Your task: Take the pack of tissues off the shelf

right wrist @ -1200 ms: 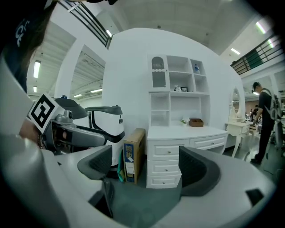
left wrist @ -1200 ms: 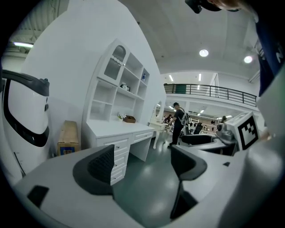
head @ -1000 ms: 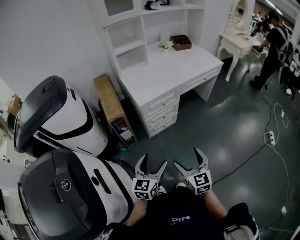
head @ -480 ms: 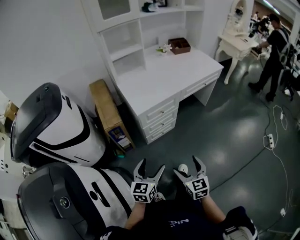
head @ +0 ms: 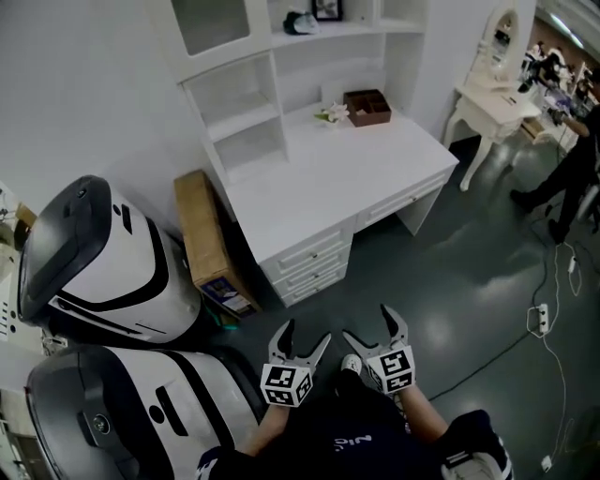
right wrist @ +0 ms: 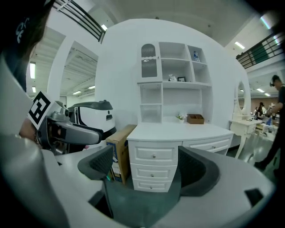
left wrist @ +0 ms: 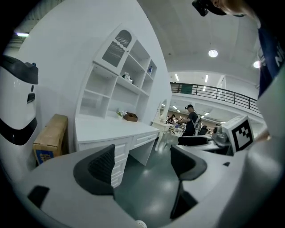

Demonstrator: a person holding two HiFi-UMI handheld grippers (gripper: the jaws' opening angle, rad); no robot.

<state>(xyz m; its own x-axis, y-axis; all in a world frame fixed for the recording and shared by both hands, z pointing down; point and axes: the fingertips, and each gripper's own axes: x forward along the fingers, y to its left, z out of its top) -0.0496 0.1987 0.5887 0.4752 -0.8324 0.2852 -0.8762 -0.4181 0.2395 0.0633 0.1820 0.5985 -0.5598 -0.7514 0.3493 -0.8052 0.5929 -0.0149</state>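
Note:
A white desk [head: 328,173] with a shelf unit [head: 281,56] stands against the wall ahead. On its upper shelf lies a small dark and white object [head: 300,21], too small to identify, beside a picture frame [head: 327,9]. The right gripper view shows the same small object [right wrist: 173,78] on that shelf. My left gripper [head: 302,336] and right gripper [head: 370,325] are held low over the dark floor, well short of the desk. Both are open with nothing between the jaws, as the left gripper [left wrist: 142,167] and right gripper [right wrist: 153,171] views confirm.
A brown box [head: 366,106] and a flower sprig [head: 331,113] sit on the desk top. A cardboard box [head: 208,242] leans at the desk's left. Two large white and black machines [head: 94,258] [head: 122,412] stand at left. At right are a dressing table [head: 497,94], a person [head: 572,159] and floor cables [head: 539,319].
The head view has shifted, so more of the upper shelves shows and the desk sits nearer the middle. The person at right has moved toward the frame's edge. Both grippers stay open.

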